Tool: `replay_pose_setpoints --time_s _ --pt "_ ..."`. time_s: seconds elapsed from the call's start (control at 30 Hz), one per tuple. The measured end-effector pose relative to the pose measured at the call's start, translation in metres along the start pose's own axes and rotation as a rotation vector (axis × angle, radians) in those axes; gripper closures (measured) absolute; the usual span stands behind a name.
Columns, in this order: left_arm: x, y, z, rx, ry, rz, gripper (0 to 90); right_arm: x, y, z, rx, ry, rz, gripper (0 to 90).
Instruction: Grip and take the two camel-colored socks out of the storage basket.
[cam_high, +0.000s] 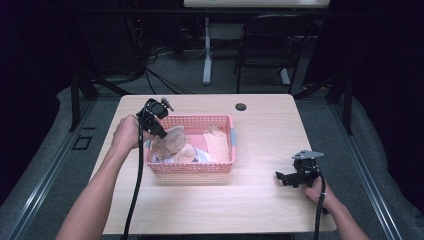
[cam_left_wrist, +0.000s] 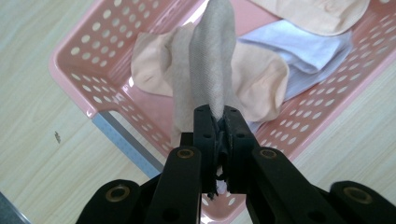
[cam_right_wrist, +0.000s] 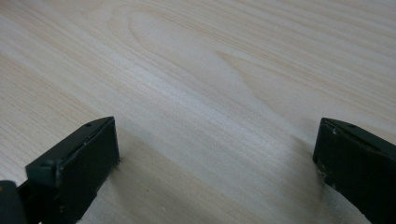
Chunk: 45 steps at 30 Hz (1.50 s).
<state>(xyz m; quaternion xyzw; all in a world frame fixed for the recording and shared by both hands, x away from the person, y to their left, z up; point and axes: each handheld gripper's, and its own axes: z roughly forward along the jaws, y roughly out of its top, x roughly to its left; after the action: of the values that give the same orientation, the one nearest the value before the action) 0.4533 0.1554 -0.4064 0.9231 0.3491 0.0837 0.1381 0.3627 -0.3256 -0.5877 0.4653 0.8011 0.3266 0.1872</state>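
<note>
The left gripper (cam_left_wrist: 217, 114) has its jaws pinched tight on the edge of a grey-beige sock (cam_left_wrist: 205, 70), which hangs over the left end of the pink perforated basket (cam_high: 190, 167) on the wooden table (cam_high: 260, 200). The grip takes only a narrow fold of fabric, so I judge the sock could slip free if it is tugged quickly; its hanging end also drapes against a peach sock (cam_left_wrist: 254, 81) beneath, which might be dragged along and spill over the rim, and the light basket itself could shift if the cloth snags on a hole. The right gripper (cam_high: 290, 177) rests low on the table well apart from the basket, its jaws spread wide with nothing between them. Counted: one basket, one grey-beige sock, at least two peach socks, one white-blue garment (cam_left_wrist: 303, 46), and two grippers.
</note>
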Motion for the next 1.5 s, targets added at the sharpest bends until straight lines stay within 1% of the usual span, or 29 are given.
replay_pose_setpoints --time_s 0.13,0.2,0.3,0.43,0.5,0.53,0.73,1.0,1.03,1.33,1.5 --pt "-0.001 0.005 -0.008 -0.006 -0.002 0.009 85.7 0.0 0.0 0.0 0.0 0.0 0.0 0.0" --pt "-0.002 0.007 -0.012 -0.02 -0.002 0.011 85.7 0.0 0.0 0.0 -0.001 0.0 0.001 0.0" --pt "-0.003 0.01 -0.019 -0.022 -0.002 0.02 85.7 0.0 0.0 0.0 0.0 0.0 0.0 0.0" --pt "-0.003 0.013 -0.028 -0.034 -0.002 0.021 85.7 0.0 0.0 0.0 0.002 -0.002 -0.002 0.0" --pt "-0.003 0.015 -0.033 -0.043 0.003 0.023 85.7 0.0 0.0 0.0 0.002 -0.002 -0.002 0.0" --pt "-0.003 0.016 -0.035 -0.04 0.007 0.027 85.8 0.0 0.0 0.0 0.002 -0.002 -0.002 0.0" --pt "0.0 0.016 -0.049 -0.056 0.02 0.018 85.8 0.0 0.0 0.0 0.003 -0.002 0.0 0.0" --pt "0.006 0.009 -0.064 -0.077 0.03 -0.004 85.8 0.0 0.0 0.0 0.003 -0.002 -0.001 0.0" --pt "0.008 0.008 -0.065 -0.071 0.032 -0.004 85.8 0.0 0.0 0.0 0.003 -0.002 -0.001 0.0" --pt "0.021 -0.007 -0.075 -0.066 0.049 -0.036 85.7 0.0 0.0 0.0 0.003 -0.002 0.0 0.0" --pt "0.029 -0.019 -0.082 -0.066 0.064 -0.067 85.7 0.0 0.0 -0.001 0.007 -0.002 -0.004 0.0"
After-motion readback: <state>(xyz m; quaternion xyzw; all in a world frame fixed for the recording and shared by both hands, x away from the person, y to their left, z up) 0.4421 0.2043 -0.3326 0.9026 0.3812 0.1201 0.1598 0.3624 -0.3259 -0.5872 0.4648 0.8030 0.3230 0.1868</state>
